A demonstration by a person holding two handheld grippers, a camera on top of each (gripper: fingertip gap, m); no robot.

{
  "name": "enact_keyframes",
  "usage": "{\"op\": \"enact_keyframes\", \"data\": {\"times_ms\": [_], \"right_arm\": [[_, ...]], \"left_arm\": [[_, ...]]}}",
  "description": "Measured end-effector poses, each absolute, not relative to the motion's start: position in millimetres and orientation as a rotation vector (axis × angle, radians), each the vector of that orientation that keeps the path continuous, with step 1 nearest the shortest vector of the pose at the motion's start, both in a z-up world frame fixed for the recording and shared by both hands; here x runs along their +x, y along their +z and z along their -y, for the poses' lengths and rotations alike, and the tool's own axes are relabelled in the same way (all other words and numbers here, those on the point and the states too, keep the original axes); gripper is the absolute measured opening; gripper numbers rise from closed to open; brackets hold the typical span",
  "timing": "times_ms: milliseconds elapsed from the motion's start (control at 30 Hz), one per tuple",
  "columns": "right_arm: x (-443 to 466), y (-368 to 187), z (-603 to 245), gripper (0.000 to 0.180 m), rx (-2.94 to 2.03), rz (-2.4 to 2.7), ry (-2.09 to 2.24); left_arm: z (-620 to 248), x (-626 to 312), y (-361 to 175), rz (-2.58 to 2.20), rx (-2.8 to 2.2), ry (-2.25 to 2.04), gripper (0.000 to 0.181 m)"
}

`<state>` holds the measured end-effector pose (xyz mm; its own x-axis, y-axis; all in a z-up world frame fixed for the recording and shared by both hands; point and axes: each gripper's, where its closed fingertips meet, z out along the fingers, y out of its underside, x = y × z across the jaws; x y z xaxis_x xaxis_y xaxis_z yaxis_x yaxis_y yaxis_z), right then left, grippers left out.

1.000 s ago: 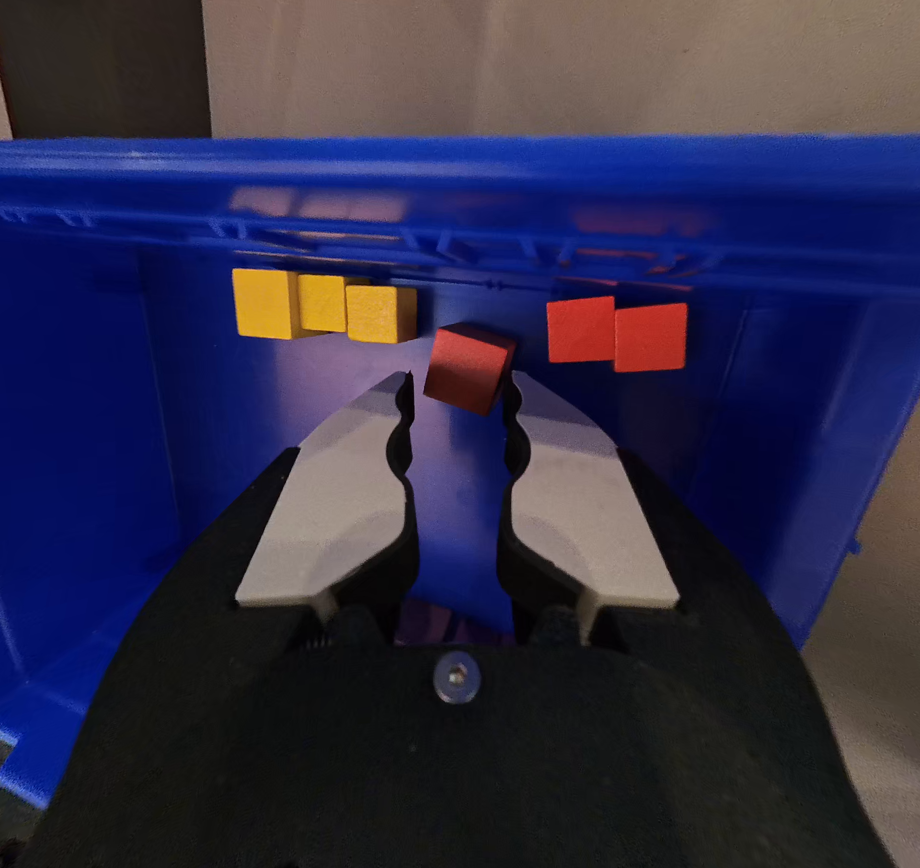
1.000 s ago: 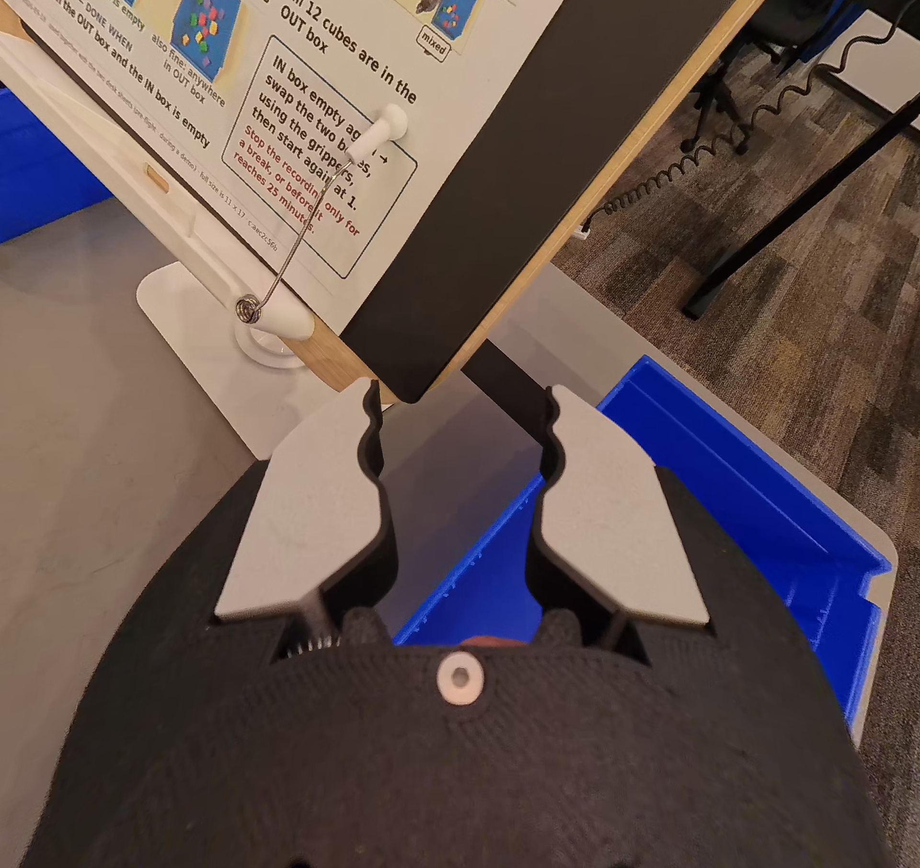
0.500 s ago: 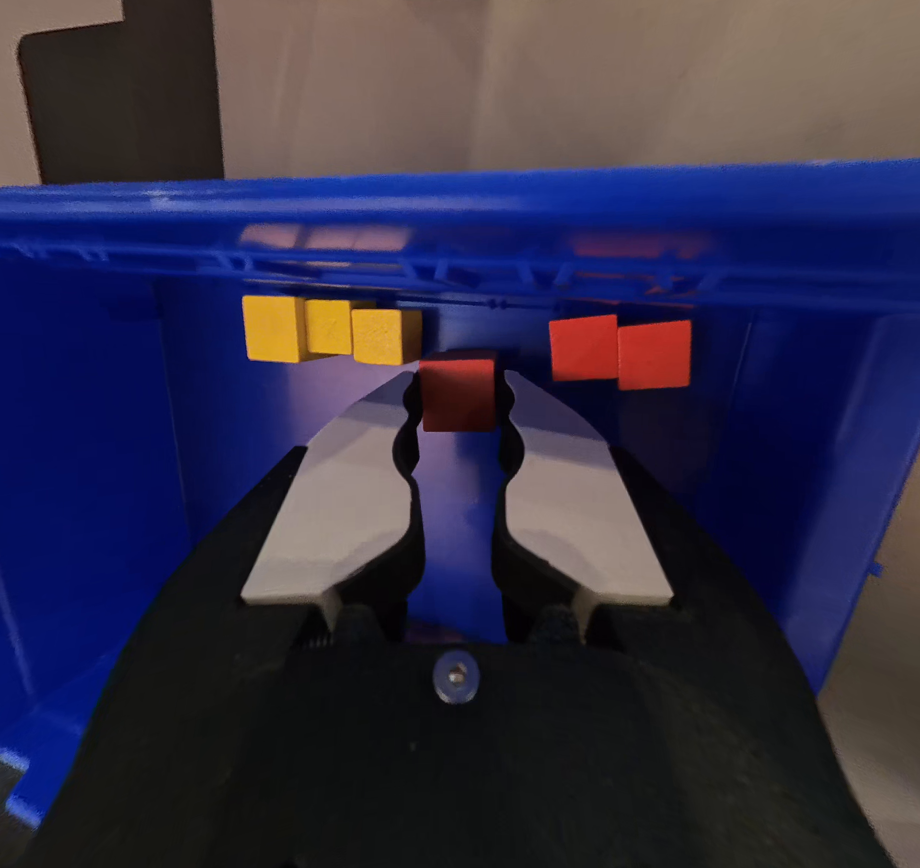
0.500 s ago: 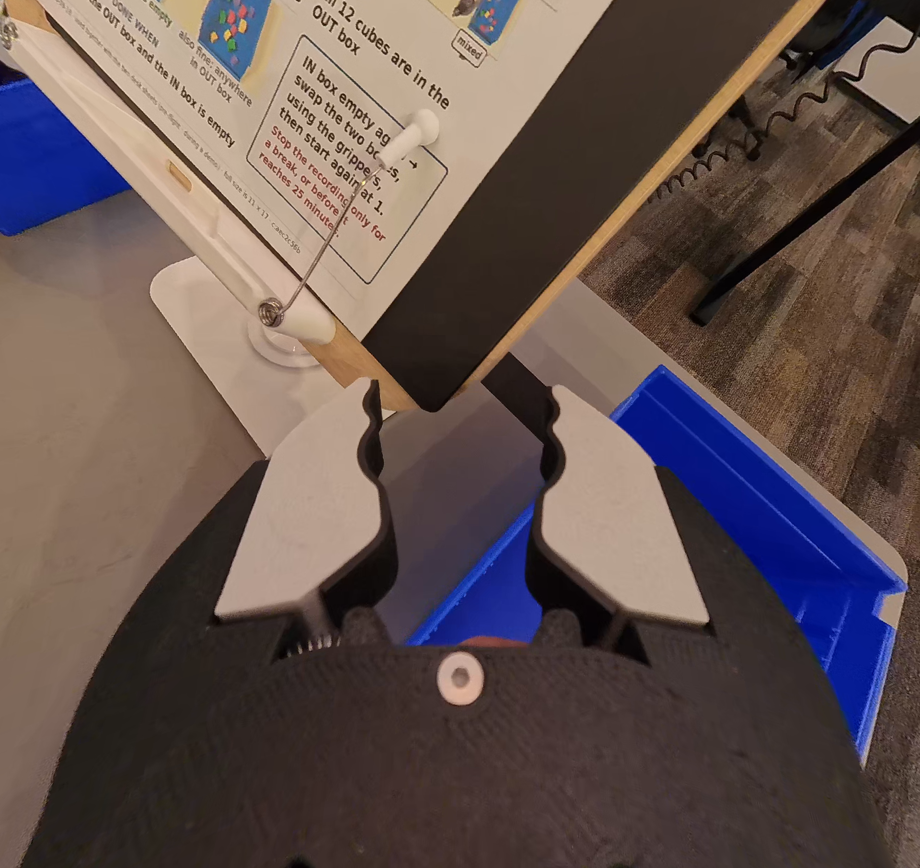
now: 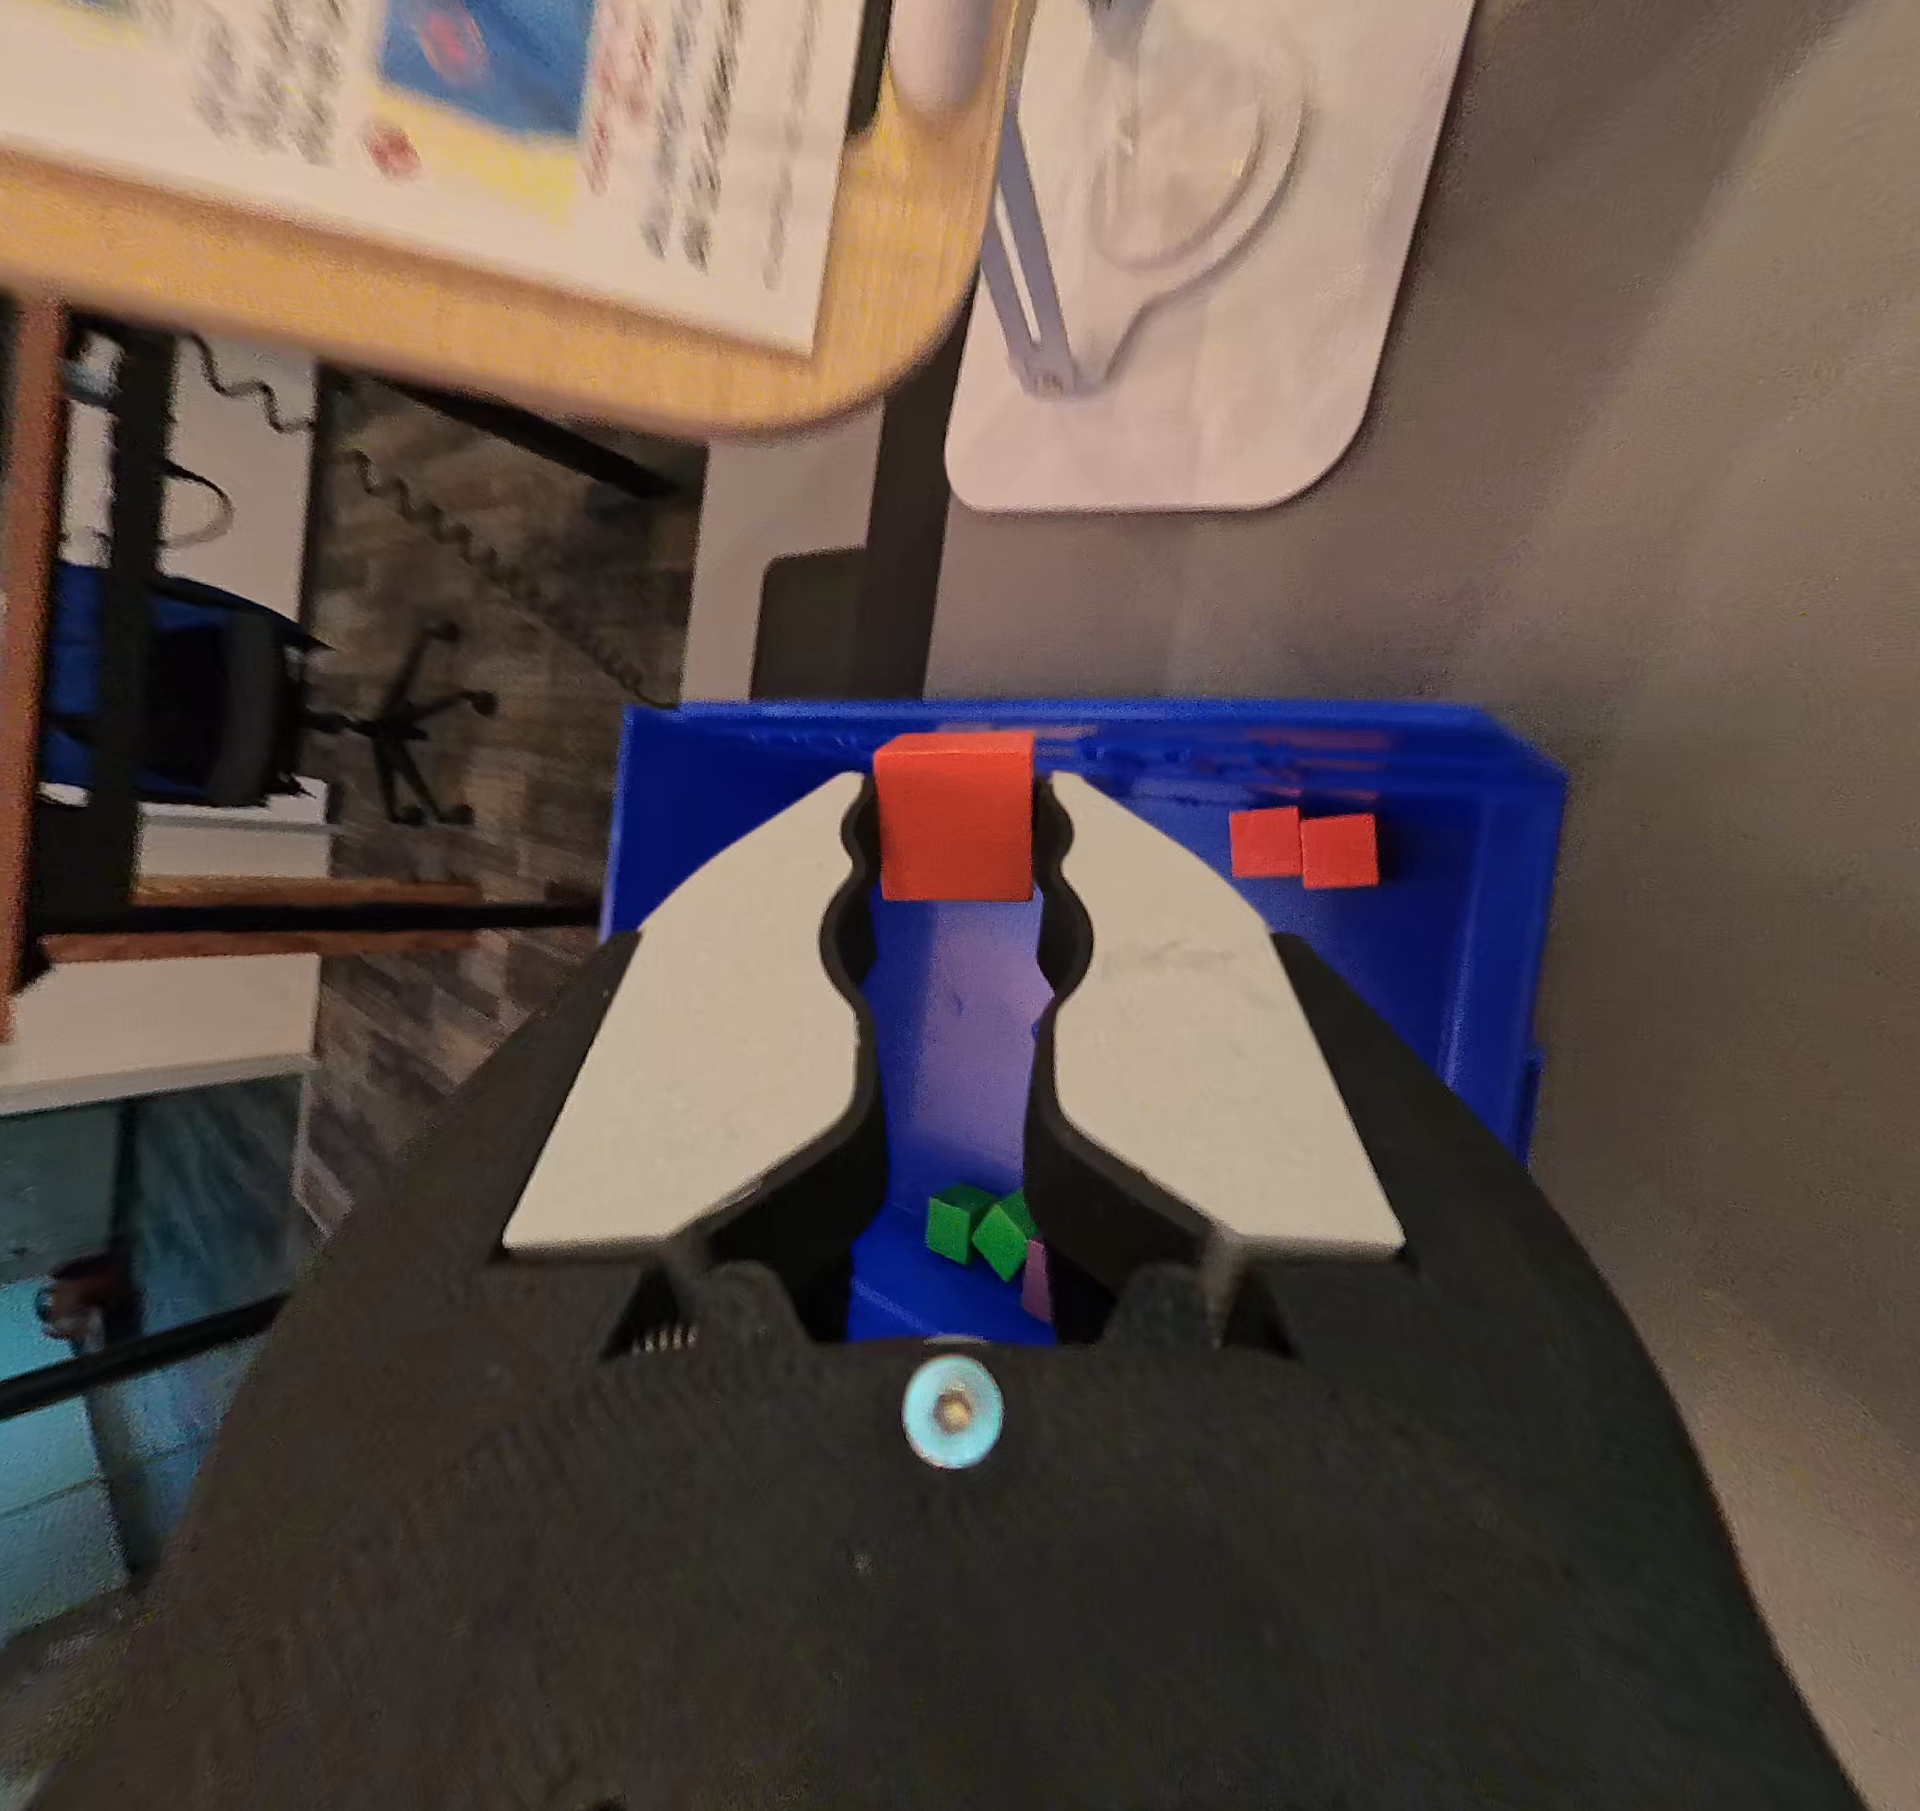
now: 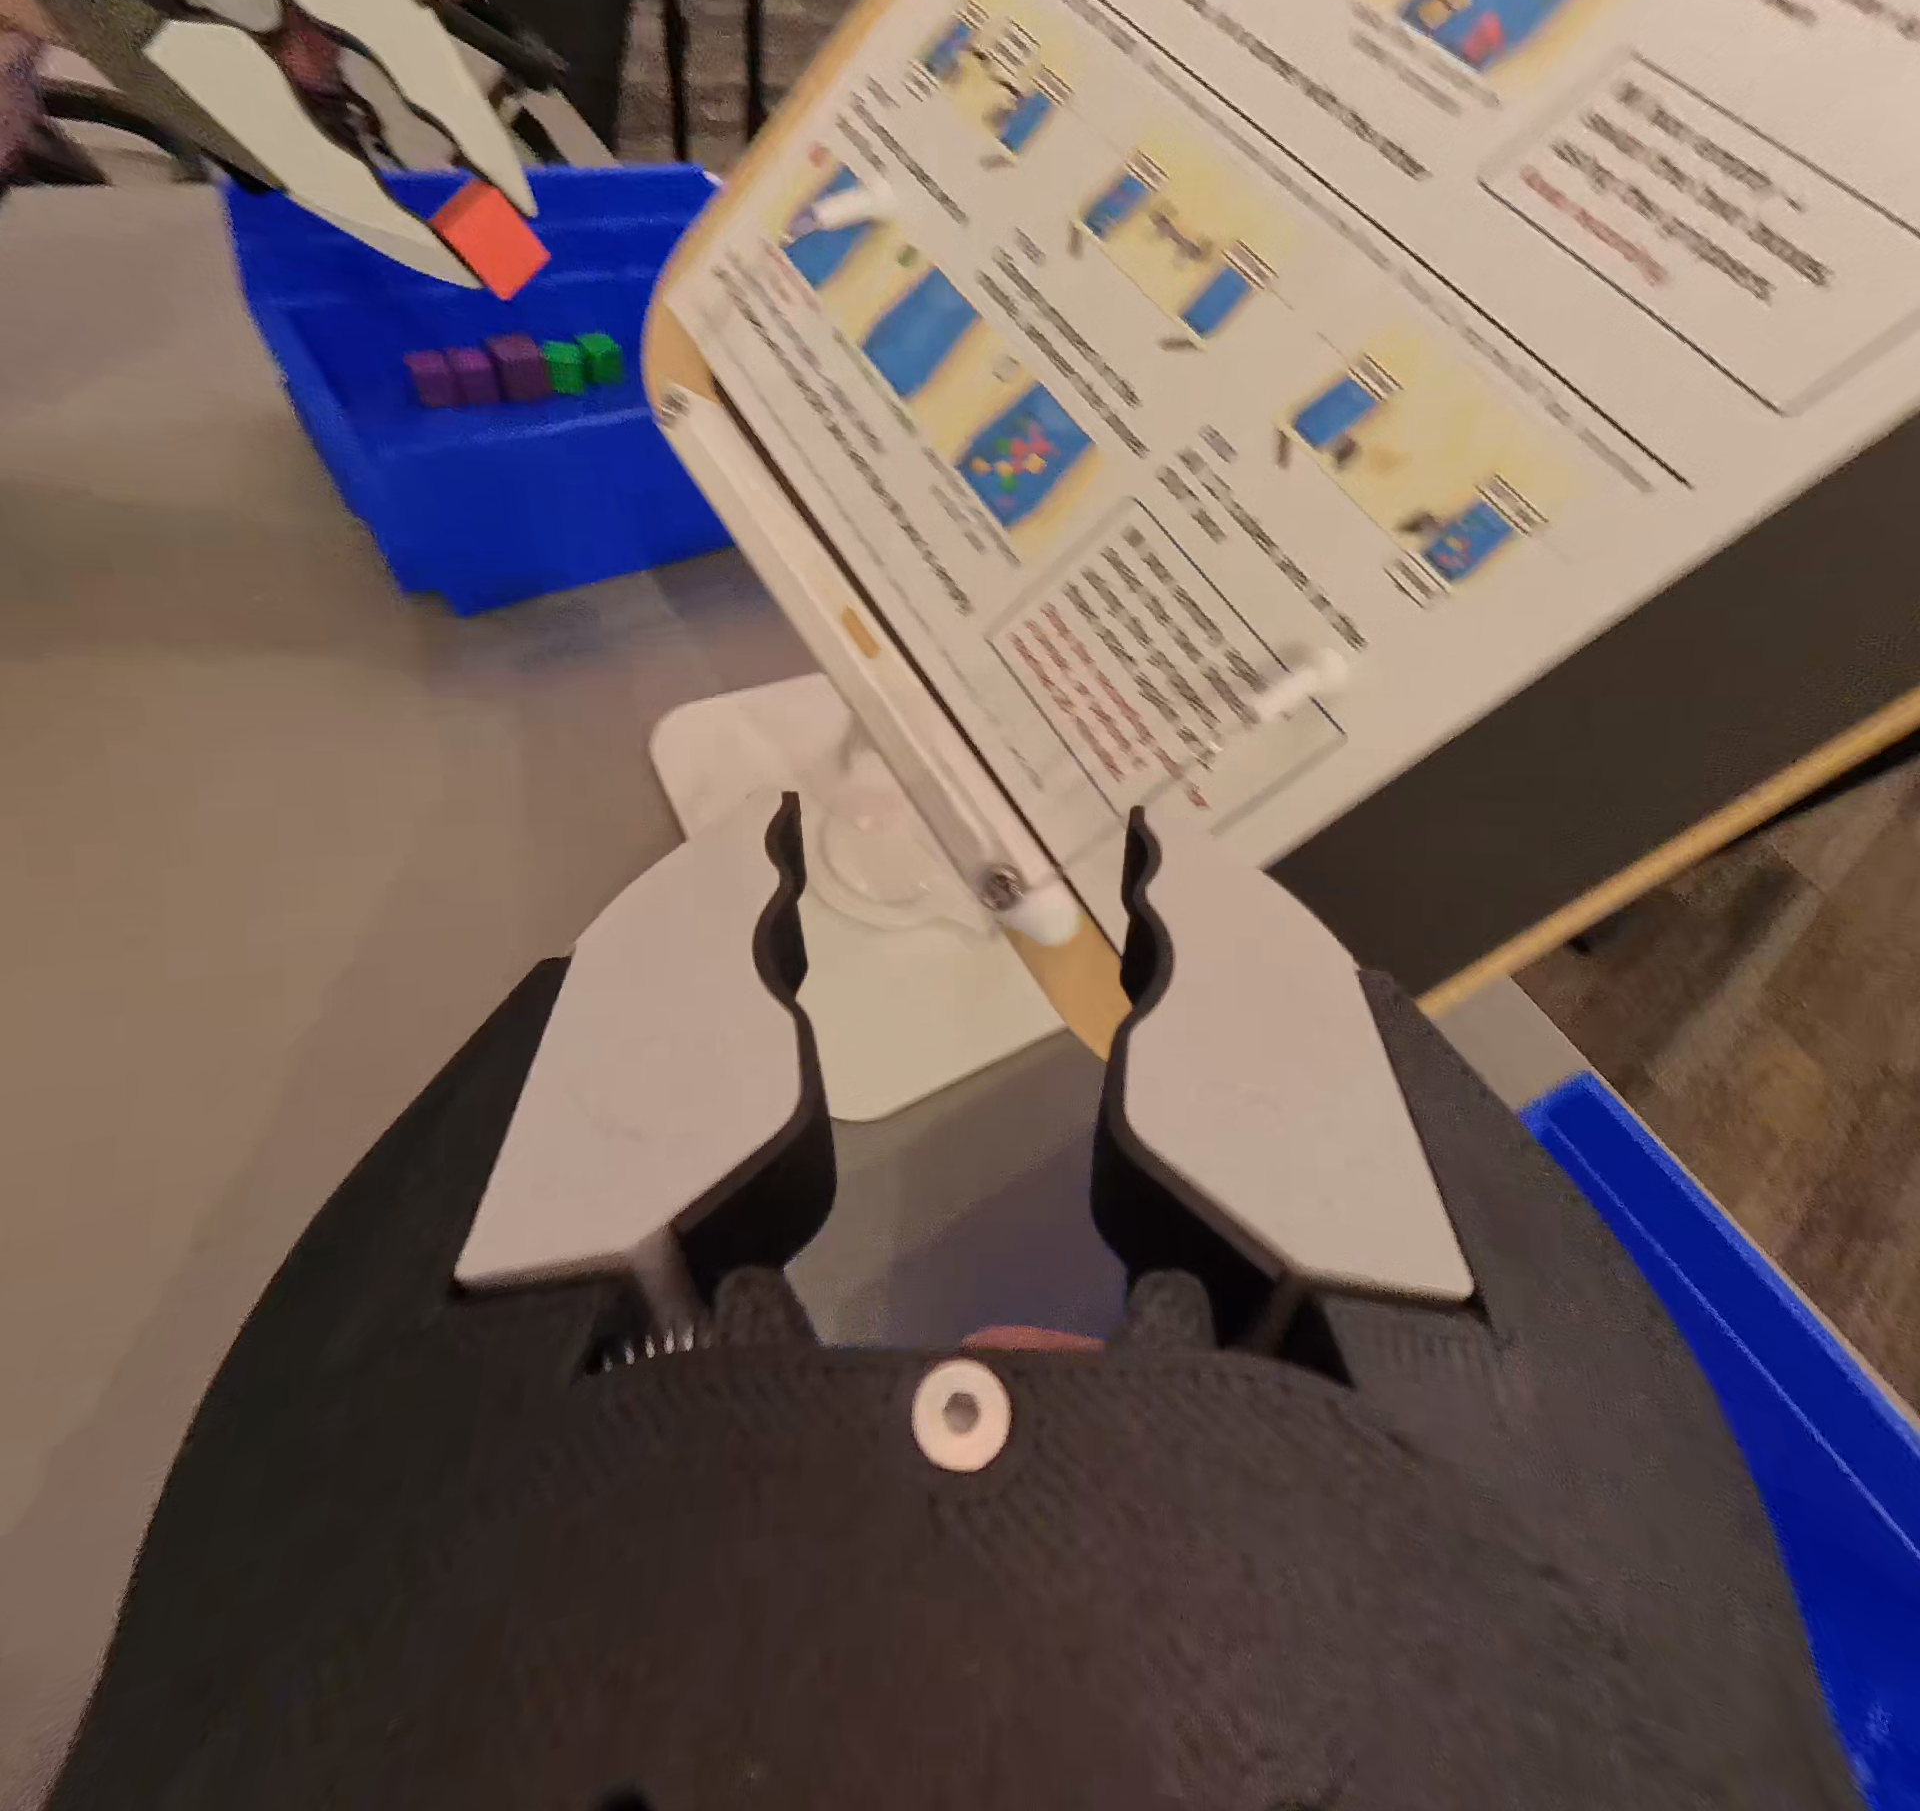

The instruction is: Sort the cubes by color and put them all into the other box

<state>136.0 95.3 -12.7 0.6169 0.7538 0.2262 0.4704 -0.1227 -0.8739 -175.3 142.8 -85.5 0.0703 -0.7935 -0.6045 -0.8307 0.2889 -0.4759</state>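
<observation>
My left gripper point(image 5: 954, 805) is shut on a red cube point(image 5: 954, 816) and holds it above the blue box point(image 5: 1496, 930). Two more red cubes point(image 5: 1304, 847) lie side by side at the box's far wall. Two green cubes point(image 5: 977, 1231) and a purple one point(image 5: 1037, 1278) show between my fingers. From the right wrist view, the left gripper point(image 6: 473, 239) holds the red cube point(image 6: 490, 239) over that box point(image 6: 499, 504), where purple cubes point(image 6: 473, 374) and green cubes point(image 6: 584, 361) stand in a row. My right gripper point(image 6: 961, 831) is open and empty above the table.
A tilted instruction board point(image 6: 1299, 307) on a white stand base point(image 6: 748, 753) stands between the boxes. A second blue box's rim point(image 6: 1714, 1346) lies at the right of the right wrist view. The grey table point(image 6: 260, 722) spreads to the left. Floor and a chair base point(image 5: 416, 722) lie beyond. About 35 cm separates my left fingertips from my right.
My left gripper has lifted up and back out of the box with the red cube; the yellow cubes have left its view. My right gripper has swung left, bringing the far box into view.
</observation>
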Motion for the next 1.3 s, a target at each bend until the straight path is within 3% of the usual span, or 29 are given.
{"op": "enact_keyframes", "data": {"times_ms": [233, 600, 800, 1100, 1300], "right_arm": [[70.8, -2.6, -53.0, 0.057, -1.638, 1.114, 0.625], [-7.7, 28.8, 20.5, 0.058, -1.318, 1.185, 1.466], [-12.1, 57.2, 47.9, 0.054, -1.12, 1.2, 1.695], [-8.6, 64.2, 72.2, 0.031, -1.023, 1.282, 1.858], [-9.5, 65.8, 76.1, 0.029, -1.002, 1.287, 1.862]], "left_arm": [[-82.2, -119.7, -26.3, -1.686, -1.196, -0.019, 0.028], [12.6, -30.5, 40.8, -1.575, -0.69, -0.132, 0.027], [49.2, 2.3, 51.5, -1.544, -0.524, -0.16, 0.027], [61.9, 16.8, 57.5, -1.5, -0.446, -0.149, 0.027], [64.7, 16.9, 59.5, -1.487, -0.43, -0.14, 0.027]]}}
